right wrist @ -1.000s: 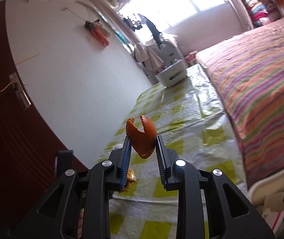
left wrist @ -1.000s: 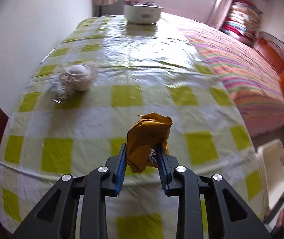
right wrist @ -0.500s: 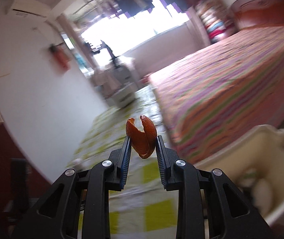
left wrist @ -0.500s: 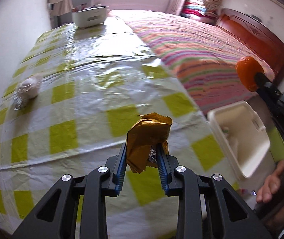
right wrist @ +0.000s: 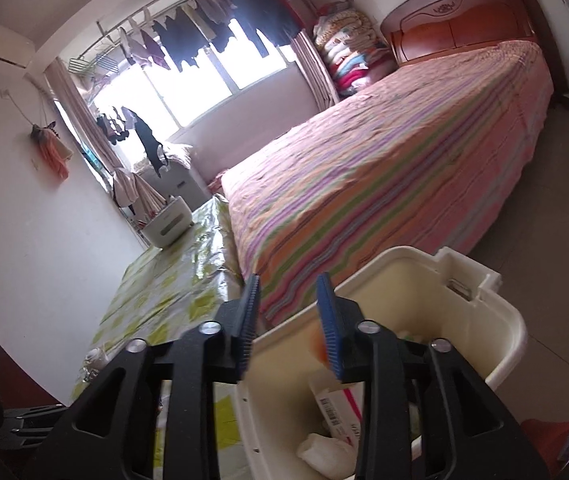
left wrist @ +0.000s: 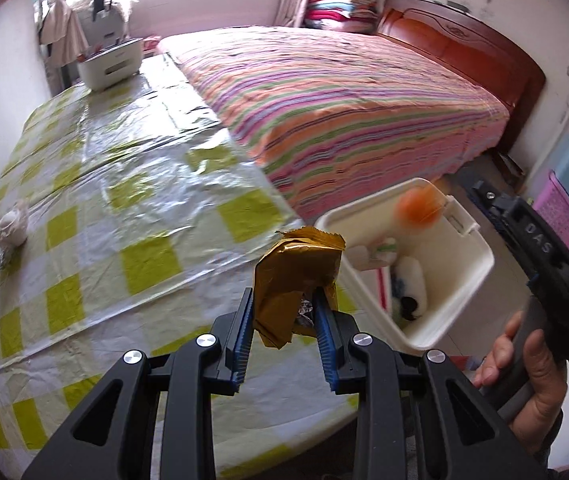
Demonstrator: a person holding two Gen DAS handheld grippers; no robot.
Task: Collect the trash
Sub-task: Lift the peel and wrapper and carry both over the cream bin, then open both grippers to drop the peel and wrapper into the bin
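Note:
My left gripper (left wrist: 284, 316) is shut on a crumpled brown wrapper (left wrist: 296, 276), held above the near edge of the checked table (left wrist: 96, 216). To its right stands a cream trash bin (left wrist: 480, 264) with papers and tissue inside. A blurred orange peel (left wrist: 418, 208) is in the air over the bin's far rim. My right gripper (right wrist: 287, 300) hangs over the bin (right wrist: 516, 328), its jaws opening with nothing between them; an orange blur, the peel (right wrist: 317, 346), shows just below the right finger. A hand (left wrist: 524, 364) holds the right gripper's handle.
A crumpled tissue (left wrist: 12, 226) lies on the table's left side, and a white box (left wrist: 110, 64) stands at the far end. A striped bed (left wrist: 344, 100) runs along the table's right side. Bare floor (right wrist: 556, 216) lies beyond the bin.
The right gripper swung over the bin and let go of the orange peel, which is dropping. The left gripper carried the wrapper rightward toward the bin.

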